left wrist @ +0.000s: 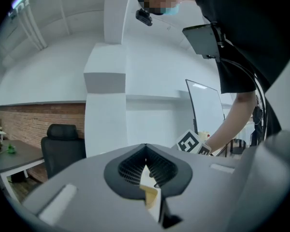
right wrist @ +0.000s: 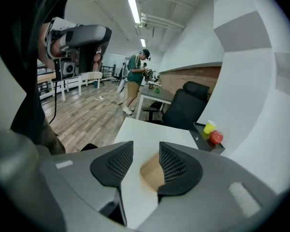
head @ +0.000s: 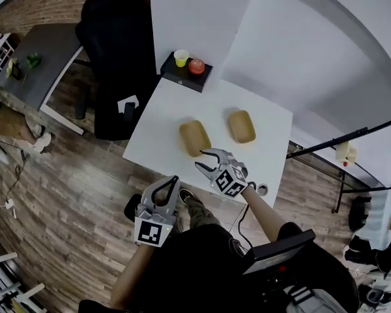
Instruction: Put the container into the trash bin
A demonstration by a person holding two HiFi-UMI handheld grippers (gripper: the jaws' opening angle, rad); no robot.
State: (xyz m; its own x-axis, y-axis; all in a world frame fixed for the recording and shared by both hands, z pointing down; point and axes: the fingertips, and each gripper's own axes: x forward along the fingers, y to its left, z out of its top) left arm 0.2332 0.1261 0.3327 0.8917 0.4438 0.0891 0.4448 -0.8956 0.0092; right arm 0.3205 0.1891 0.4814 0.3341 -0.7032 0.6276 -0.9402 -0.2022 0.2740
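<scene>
Standing at the far left, a grey desk (head: 42, 60) is carrying a few small green things, and a black office chair (head: 114, 51) is sitting just right of it on the wooden floor (head: 65, 175). Lower down, the left hand-held gripper (head: 172, 182) is hanging over the floor, short of the white counter (head: 176, 106); its jaws are pressing together tip to tip and gripping nothing. At the counter's far edge a black tray (head: 176, 75) is holding a yellow cup (head: 181, 58) and a red round thing (head: 196, 66). On the counter 2 shallow tan containers are lying side by side, apart from each other: the left container (head: 194, 137) and the right container (head: 241, 126). The right hand-held gripper (head: 202, 159) is reaching in just beside the near end of the left container, tilting downward, its jaws standing well apart and clamping nothing. Its own view is showing that container (right wrist: 152, 174) lying on the counter in the gap between the 2 pads, with neither pad pressing on it
</scene>
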